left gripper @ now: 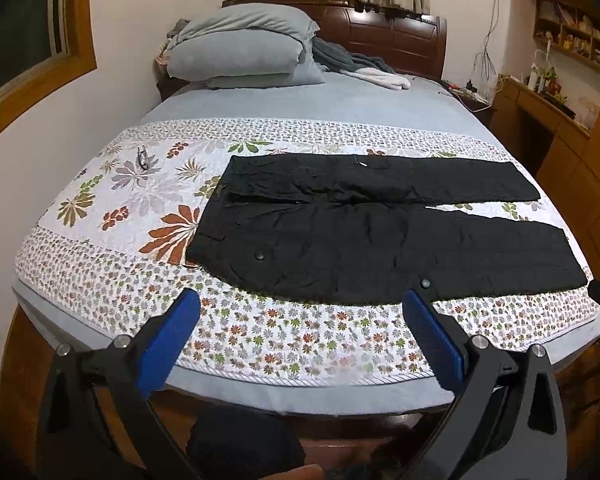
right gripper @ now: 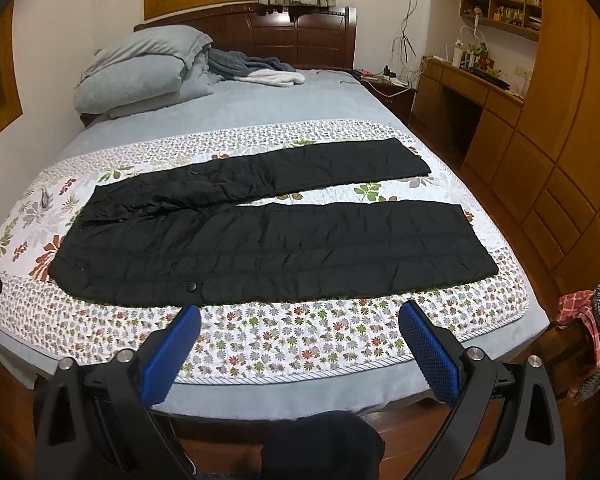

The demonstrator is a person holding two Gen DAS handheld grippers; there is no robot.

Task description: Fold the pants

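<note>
Pants (left gripper: pixel 380 232), black: flat on quilt (left gripper: pixel 260 336), legs apart. Left tool (left gripper: pixel 302 300) and right tool (right gripper: pixel 300 312): spread, empty, short of pants.

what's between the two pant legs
A bare wedge of the floral quilt separates the two legs of the pants, widening toward the cuffs. Nothing lies on it. The right wrist view shows it best; the left wrist view shows a narrower sliver.

One pair of black pants (left gripper: pixel 380 240) lies spread on the one floral quilt (left gripper: pixel 260 340), its two legs apart, waist toward the quilt's left edge. One pair of glasses (left gripper: pixel 143 159) sits near the quilt's far left corner. Two pillows (left gripper: pixel 236 56) are stacked at the bed's head. Two grippers, left gripper (left gripper: pixel 302 306) and right gripper (right gripper: pixel 300 320), each with two blue pads spread wide.
</note>
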